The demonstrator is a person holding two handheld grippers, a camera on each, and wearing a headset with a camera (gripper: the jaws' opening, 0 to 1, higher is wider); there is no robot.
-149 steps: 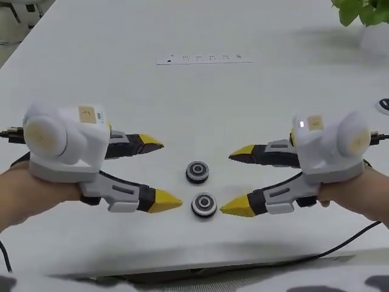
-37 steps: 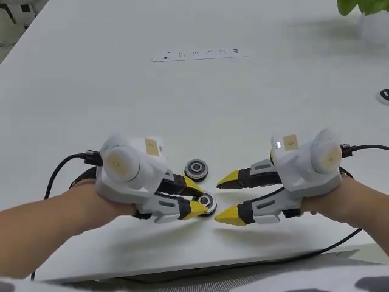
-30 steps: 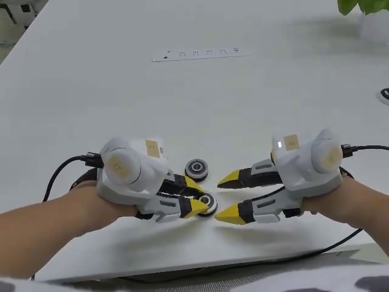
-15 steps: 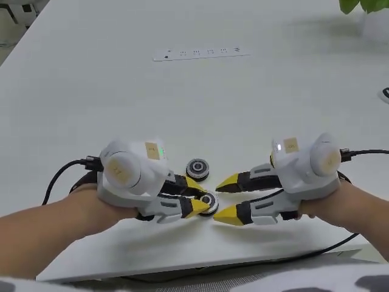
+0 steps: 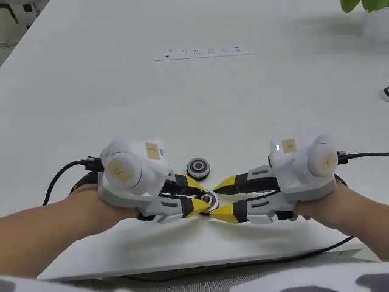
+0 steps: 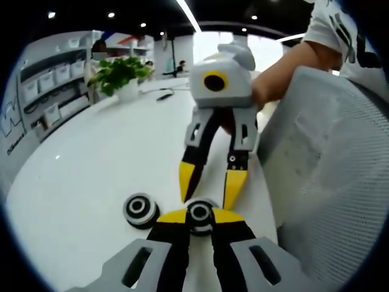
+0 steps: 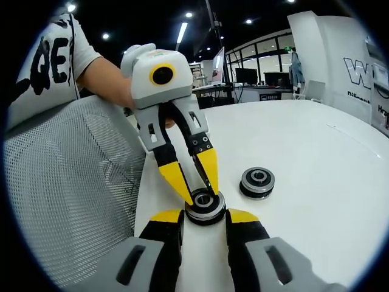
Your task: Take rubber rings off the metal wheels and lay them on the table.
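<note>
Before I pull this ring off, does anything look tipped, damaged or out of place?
Nothing stands out. The near wheel and far wheel lie flat on the table, black rings on; the near one sits between the jaws of the left gripper and right gripper.

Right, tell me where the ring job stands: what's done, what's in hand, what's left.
Done: nothing yet. The near wheel and the far wheel both wear their rubber rings. In hand: the left gripper is clamped on the near wheel, and the right gripper has its open jaws on either side of it. Left: strip both rings and lay them on the table.
</note>
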